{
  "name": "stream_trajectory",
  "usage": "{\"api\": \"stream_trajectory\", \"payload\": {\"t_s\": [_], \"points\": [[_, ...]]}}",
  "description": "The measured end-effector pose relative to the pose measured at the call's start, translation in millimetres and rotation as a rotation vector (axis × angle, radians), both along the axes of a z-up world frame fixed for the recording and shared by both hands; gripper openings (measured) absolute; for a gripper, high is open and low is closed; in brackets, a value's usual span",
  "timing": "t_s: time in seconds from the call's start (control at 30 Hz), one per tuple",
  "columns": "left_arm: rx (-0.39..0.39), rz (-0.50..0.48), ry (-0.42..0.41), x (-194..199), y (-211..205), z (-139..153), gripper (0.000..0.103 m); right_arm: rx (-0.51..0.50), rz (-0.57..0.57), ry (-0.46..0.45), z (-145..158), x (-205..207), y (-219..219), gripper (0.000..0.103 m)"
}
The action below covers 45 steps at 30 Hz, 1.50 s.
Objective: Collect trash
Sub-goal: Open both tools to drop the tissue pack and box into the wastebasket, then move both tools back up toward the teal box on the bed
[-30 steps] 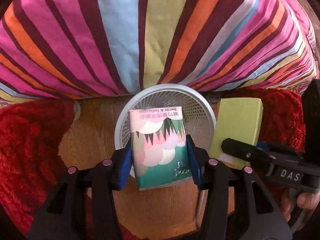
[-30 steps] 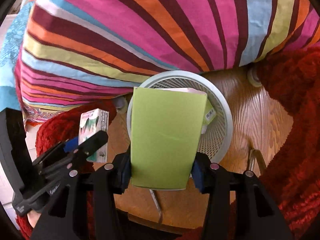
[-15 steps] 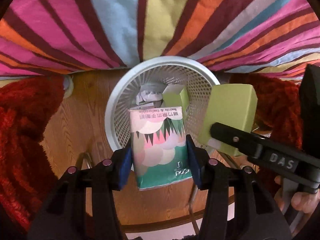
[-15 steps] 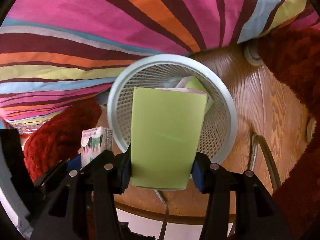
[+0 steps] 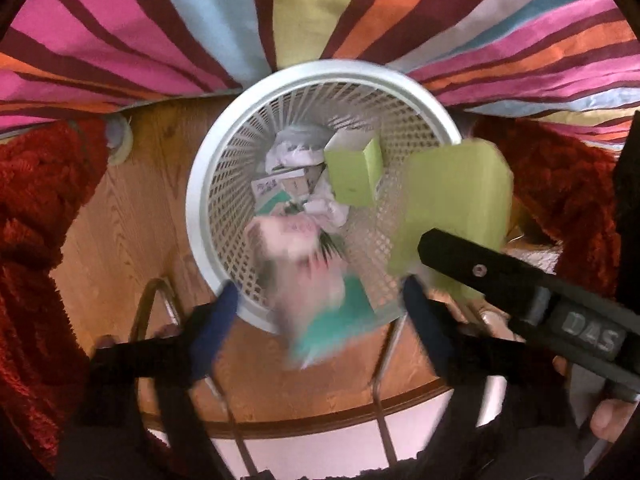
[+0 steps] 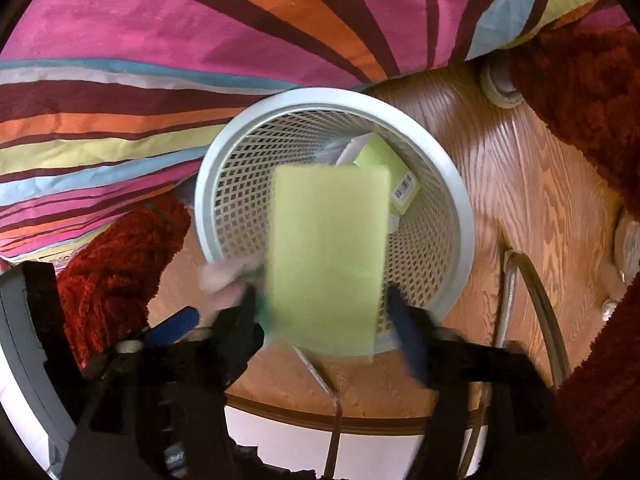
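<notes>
Both grippers pointed down over the white plastic mesh wastebasket [image 5: 208, 216] on the wood floor. Left gripper [image 5: 320, 300] fingers had just been opening, now wide; blurred pink-and-teal tissue pack [image 5: 316, 288] loose between them, above the basket's near rim. Right gripper [image 6: 320, 304] fingers had just been opening too, wide; blurred flat lime-green box [image 6: 328, 256] free between them over the basket. Crumpled paper and a smaller green carton [image 5: 354, 172] lay inside.

Blurred tissue pack [image 5: 316, 280] and green box [image 6: 326, 256], loose above white mesh bin [image 5: 208, 184]
</notes>
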<state>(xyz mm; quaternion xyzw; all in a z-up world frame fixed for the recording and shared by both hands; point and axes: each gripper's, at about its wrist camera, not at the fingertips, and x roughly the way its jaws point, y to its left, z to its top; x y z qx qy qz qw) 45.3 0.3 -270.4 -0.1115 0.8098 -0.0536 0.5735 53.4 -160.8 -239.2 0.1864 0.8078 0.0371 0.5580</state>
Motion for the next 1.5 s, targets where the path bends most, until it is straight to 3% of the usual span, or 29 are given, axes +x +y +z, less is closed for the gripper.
{"api": "stream_trajectory", "payload": {"t_s": [0.17, 0.27, 0.73, 0.9, 1.07, 1.2, 1.37, 1.5], "points": [[-0.009, 0.012, -0.002, -0.3, 0.4, 1.7, 0.085, -0.036, -0.008, 0.008, 1.1, -0.4, -6.0, 0.08], [-0.004, 0.022, -0.004, -0.6, 1.8, 3.4, 0.085, -0.042, -0.025, 0.01, 1.8, -1.3, -9.4, 0.089], [-0.02, 0.088, -0.073, -2.6, 16.9, 26.8, 0.085, -0.015, -0.036, -0.064, 29.4, -5.3, -5.0, 0.089], [-0.012, 0.091, -0.136, -7.3, 26.2, 50.6, 0.085, 0.018, 0.0, -0.149, 57.3, -4.9, 0.5, 0.089], [0.027, 0.064, -0.256, -10.6, 33.7, 88.2, 0.085, 0.013, 0.059, -0.314, 105.5, -4.5, 0.6, 0.089], [0.049, 0.029, -0.368, -9.0, 36.3, 122.1, 0.085, -0.041, 0.082, -0.532, 155.7, -0.3, -8.3, 0.089], [0.096, 0.036, -0.608, -4.9, 42.0, 178.8, 0.085, -0.135, 0.06, -0.855, 218.0, 11.8, -18.7, 0.089], [0.146, 0.042, -0.769, 9.3, 46.6, 212.1, 0.085, -0.184, 0.045, -1.006, 247.8, 30.0, -23.1, 0.089]]}}
